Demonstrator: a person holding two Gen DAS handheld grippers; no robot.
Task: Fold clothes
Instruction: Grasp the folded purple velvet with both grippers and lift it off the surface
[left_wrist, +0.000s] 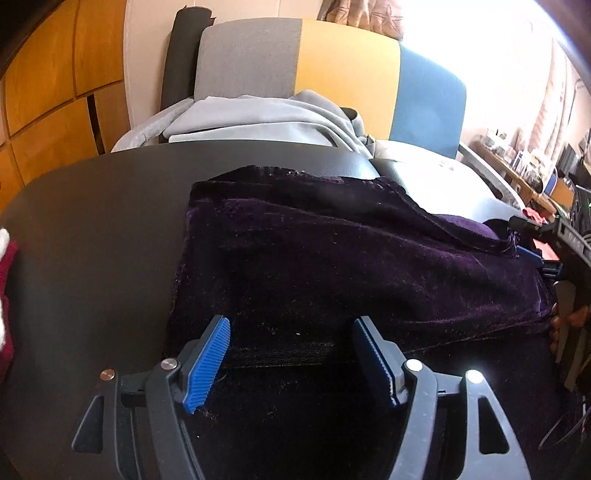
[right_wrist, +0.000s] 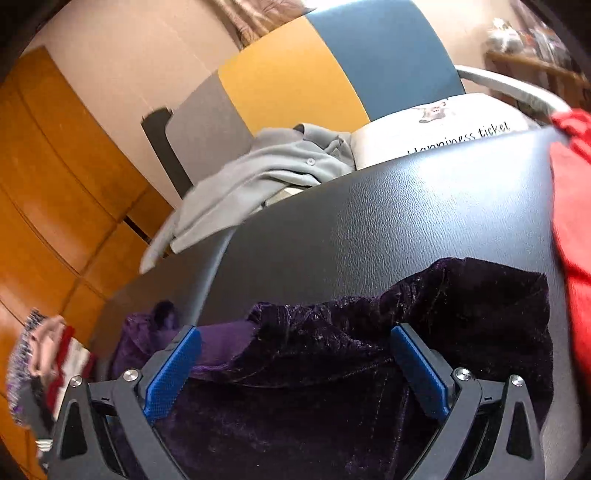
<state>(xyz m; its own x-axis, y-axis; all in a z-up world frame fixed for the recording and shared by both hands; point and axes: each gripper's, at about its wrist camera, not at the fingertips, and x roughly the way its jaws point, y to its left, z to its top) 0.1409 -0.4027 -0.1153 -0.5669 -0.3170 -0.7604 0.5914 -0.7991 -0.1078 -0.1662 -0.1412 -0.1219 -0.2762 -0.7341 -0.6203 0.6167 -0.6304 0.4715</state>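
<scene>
A dark purple velvet garment (left_wrist: 332, 266) lies spread on the black leather-like table (left_wrist: 92, 240), its far edge folded over. My left gripper (left_wrist: 291, 332) hovers open above its near part, blue pads wide apart with nothing between them. In the right wrist view the same garment (right_wrist: 424, 325) lies bunched under my right gripper (right_wrist: 295, 343), which is also open; the cloth passes beneath the fingers and is not pinched. The right gripper (left_wrist: 532, 254) shows at the far right of the left wrist view, at the garment's right edge.
A grey garment (left_wrist: 258, 122) lies on a chair with a grey, yellow and blue back (left_wrist: 303, 62) behind the table. A red cloth (right_wrist: 572, 240) sits at the table's right, and red-and-white clothes (left_wrist: 5, 295) at its left. Wooden cabinets (left_wrist: 48, 92) stand on the left.
</scene>
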